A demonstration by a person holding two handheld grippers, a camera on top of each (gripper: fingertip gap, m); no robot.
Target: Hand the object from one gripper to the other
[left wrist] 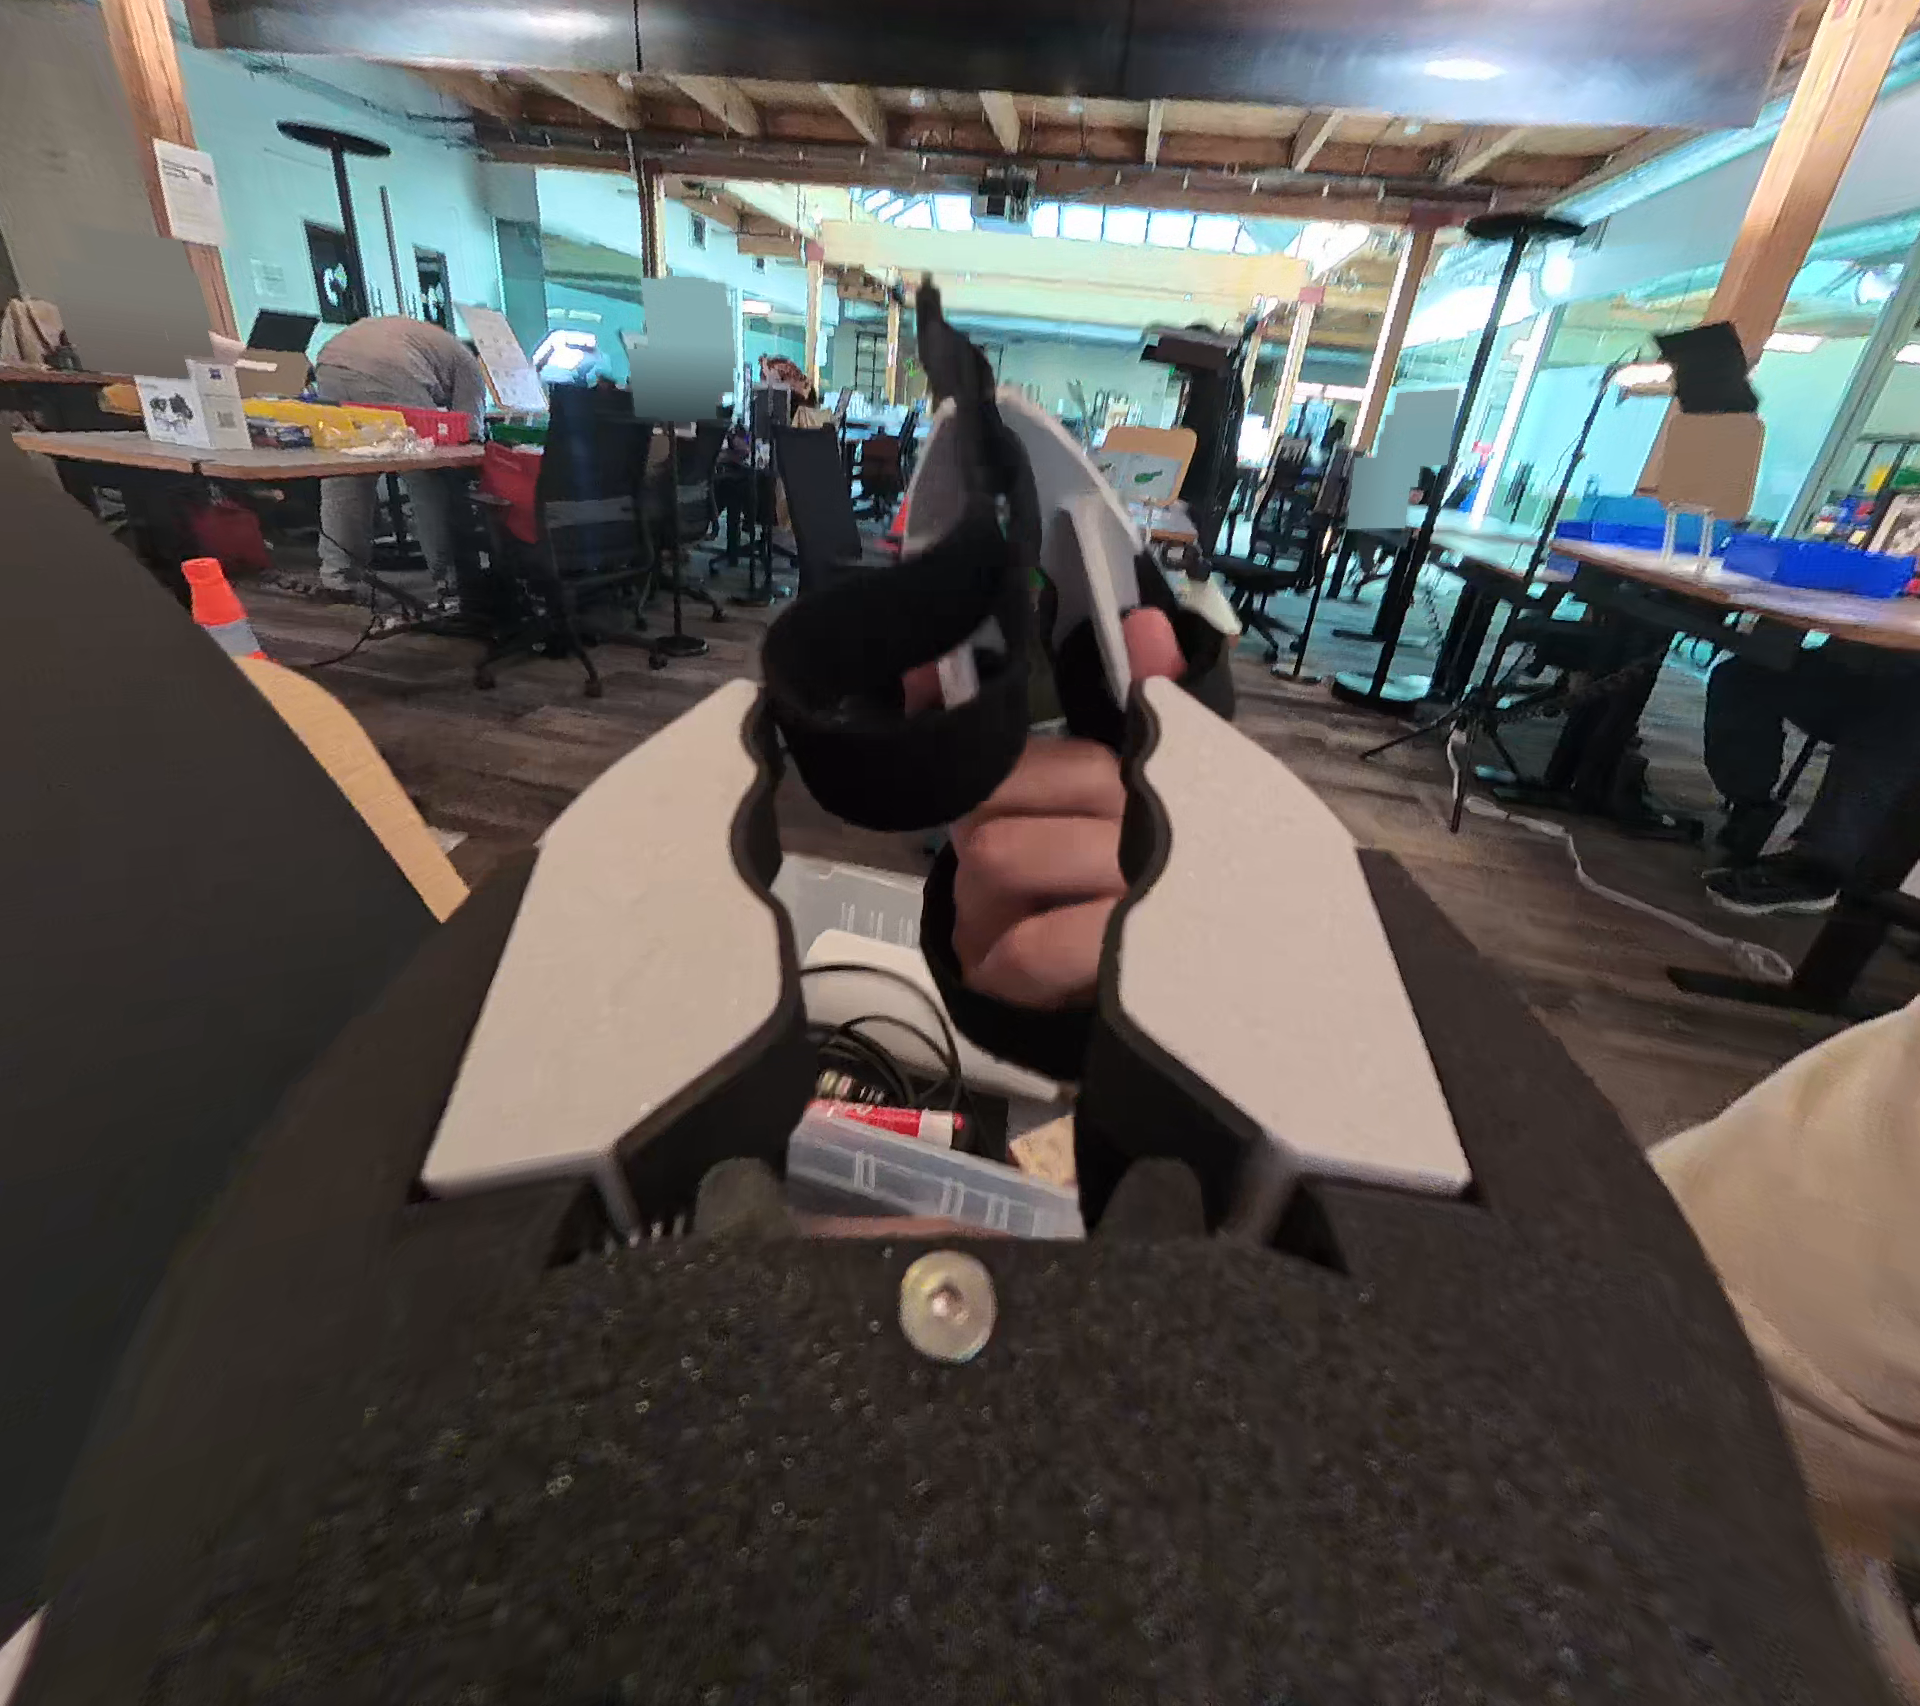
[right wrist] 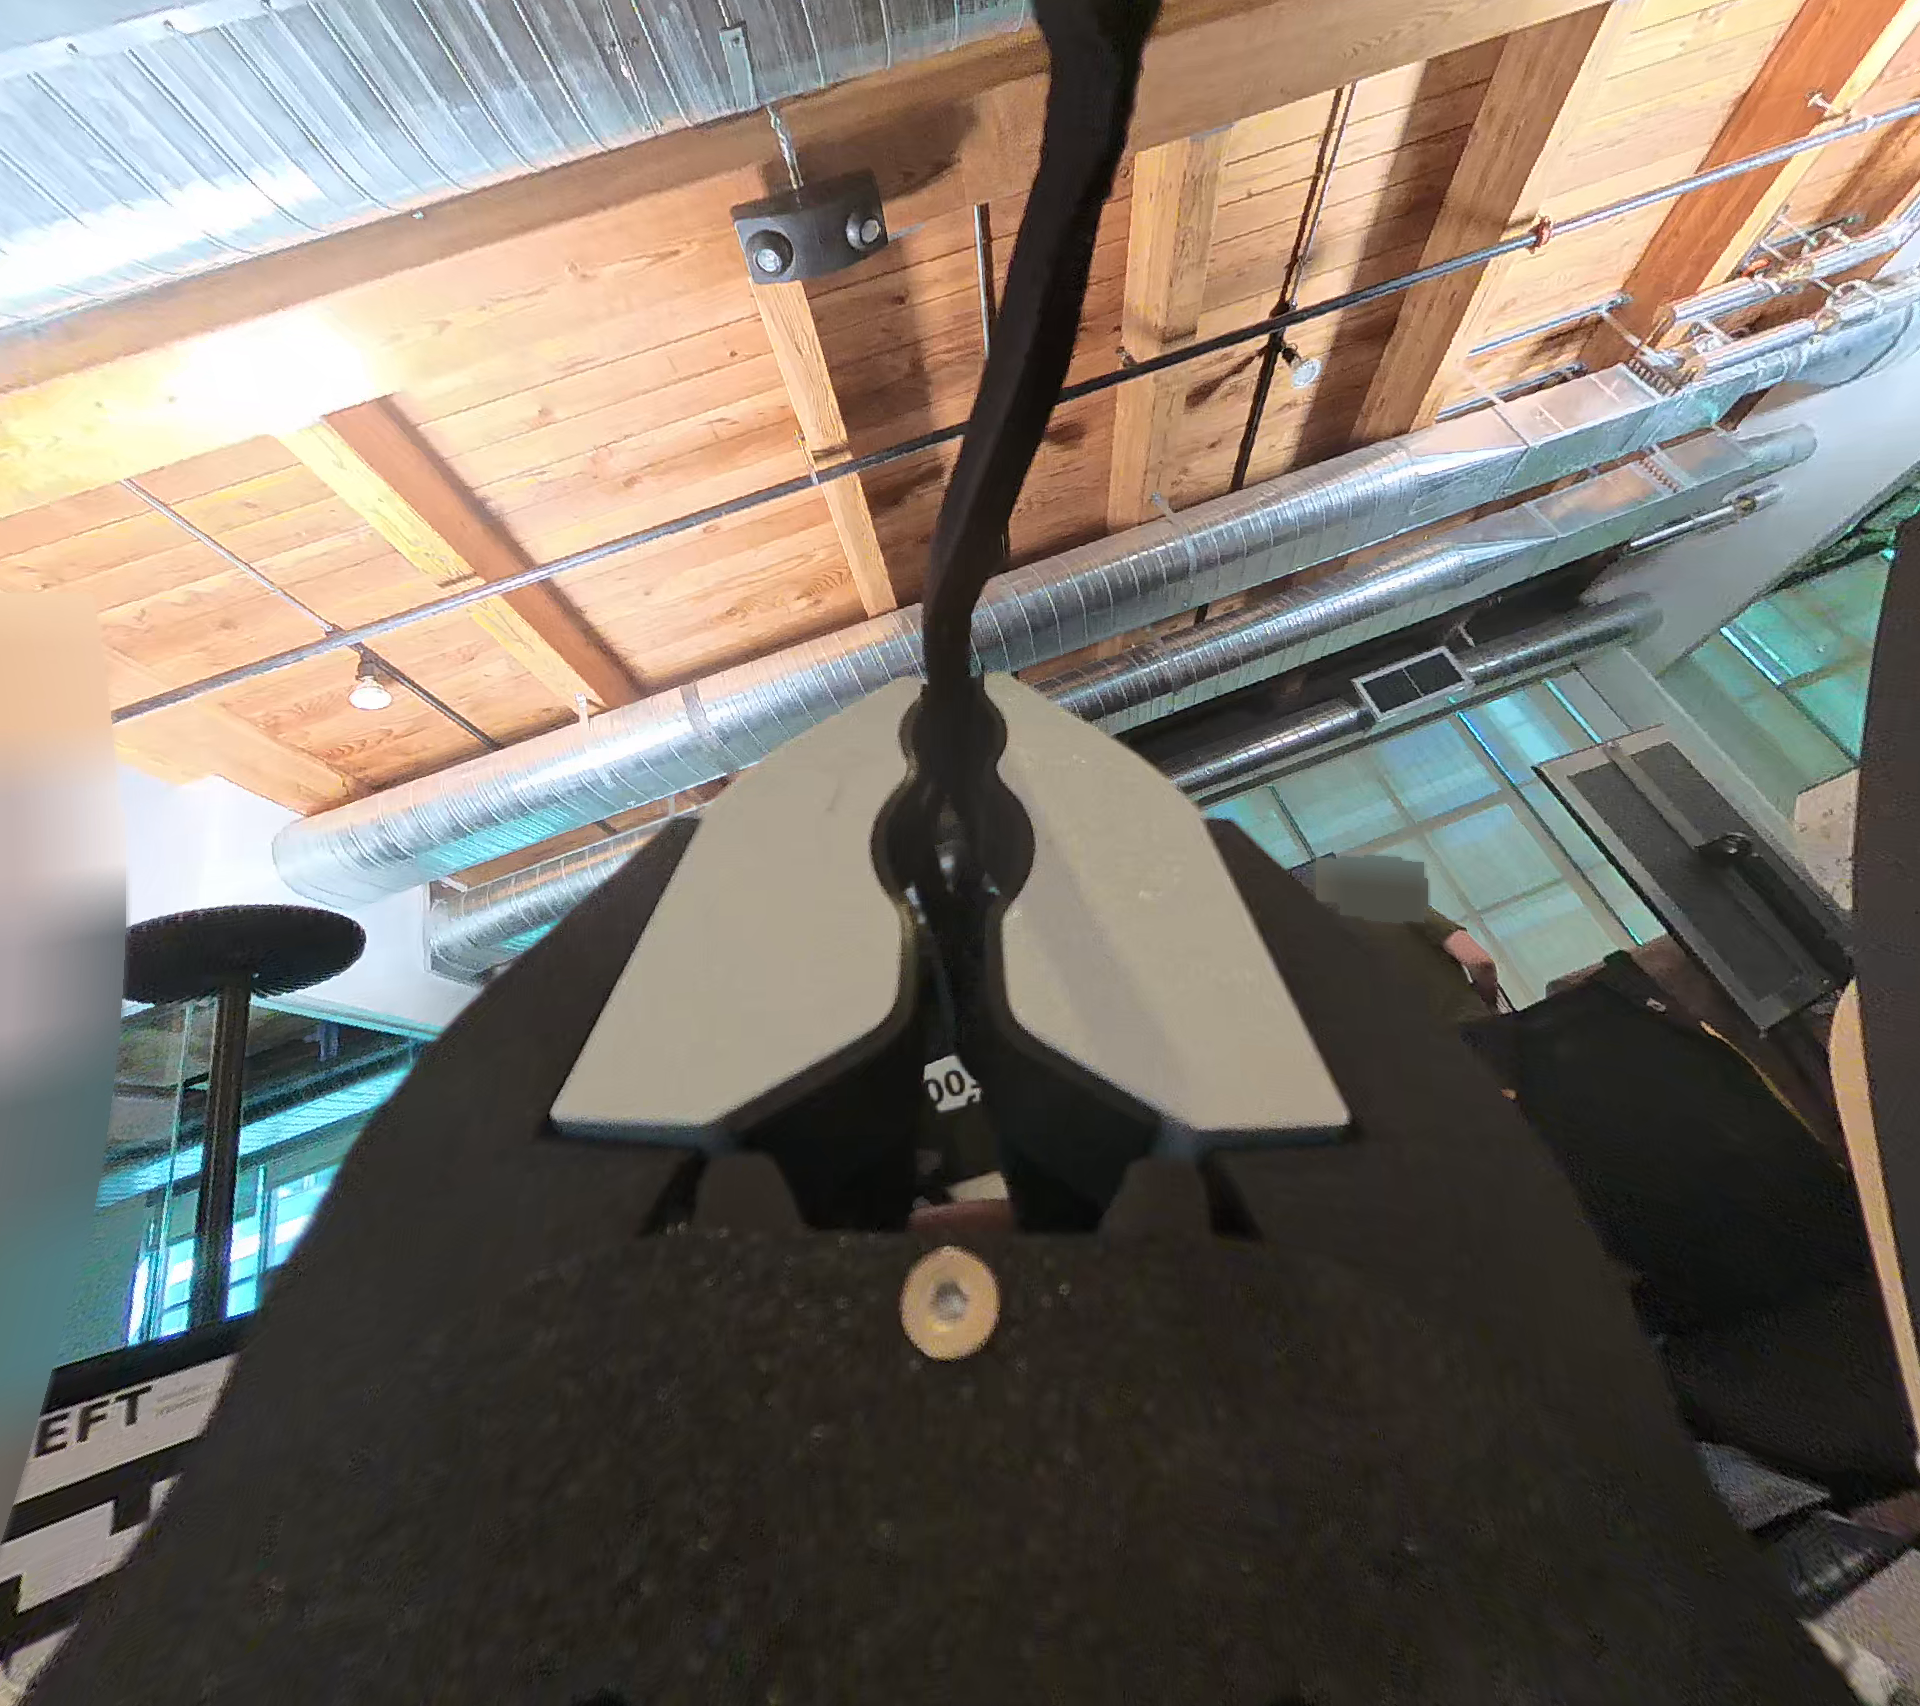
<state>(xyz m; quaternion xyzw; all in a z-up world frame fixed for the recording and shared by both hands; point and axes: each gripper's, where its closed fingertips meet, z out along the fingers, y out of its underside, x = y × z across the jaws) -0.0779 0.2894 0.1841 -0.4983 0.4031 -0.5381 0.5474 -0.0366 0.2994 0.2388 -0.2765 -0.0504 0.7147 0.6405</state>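
The object is a long black fabric strap [right wrist: 1039, 285]. My right gripper [right wrist: 954, 700] is shut on its lower part, and the free end stands up toward the ceiling. In the left wrist view the right gripper [left wrist: 1023, 513] points upward in a hand [left wrist: 1039, 856], with the strap [left wrist: 894, 721] curling in a loop below its fingers. My left gripper [left wrist: 945, 711] is open. The strap's loop sits between its fingertips, close to the left finger [left wrist: 665, 908]. I cannot tell whether the loop touches it.
Below the left gripper is a clear bin [left wrist: 914, 1157] with cables and a red tube. An orange cone [left wrist: 213, 607] stands on the floor at left. Tables [left wrist: 260, 459] and office chairs [left wrist: 582, 513] fill the room. A person [left wrist: 395, 409] bends over at the left table. Ducts [right wrist: 312, 46] run overhead. My hands' fingertips stand some 7 centimetres from each other.
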